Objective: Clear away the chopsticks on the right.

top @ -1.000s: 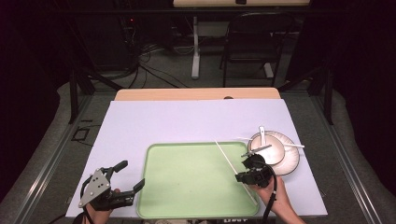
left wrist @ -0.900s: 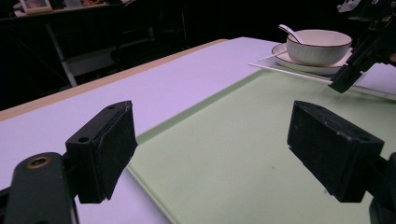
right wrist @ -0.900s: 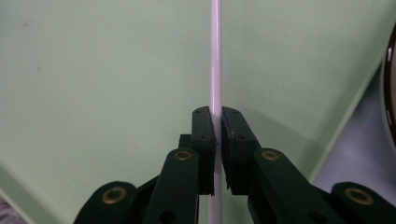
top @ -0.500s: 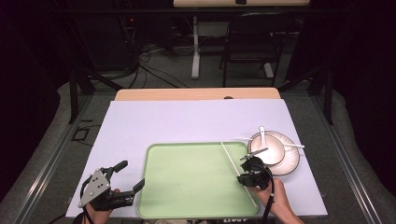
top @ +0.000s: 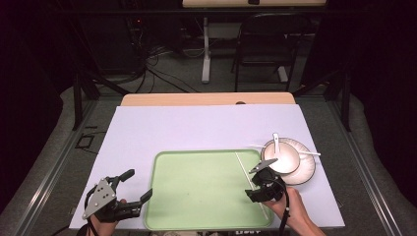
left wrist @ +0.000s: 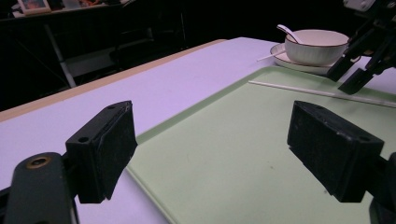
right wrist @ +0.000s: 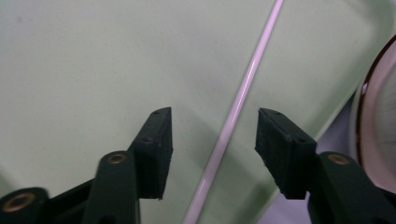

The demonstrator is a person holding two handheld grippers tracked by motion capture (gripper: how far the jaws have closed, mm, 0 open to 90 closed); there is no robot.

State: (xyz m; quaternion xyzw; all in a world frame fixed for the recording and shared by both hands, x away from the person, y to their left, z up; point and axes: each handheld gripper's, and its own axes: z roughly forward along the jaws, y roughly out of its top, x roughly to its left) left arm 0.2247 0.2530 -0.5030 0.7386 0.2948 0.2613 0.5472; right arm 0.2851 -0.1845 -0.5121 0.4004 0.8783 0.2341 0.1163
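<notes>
A thin white chopstick (top: 250, 181) lies on a green tray (top: 196, 191), between the parted jaws of the right tongs (top: 256, 183).

The chopstick is laid along the tray's right side, running from far to near, flat on the tray floor. The right tongs' jaws have just been opening and are seen clear of the chopstick (right wrist: 236, 116) on both sides, nothing pressed. The left tongs (top: 132, 185) are held released at the tray's near left corner, nothing between them. To the right of the tray a bowl (top: 281, 158) with a spoon (top: 276, 142) is set on a plate (top: 305, 172) on the worktop (top: 196, 128). The chopstick is judged light, stiff, smooth and prone to rolling or slipping; it is best pinched near its middle, squarely across its width.
</notes>
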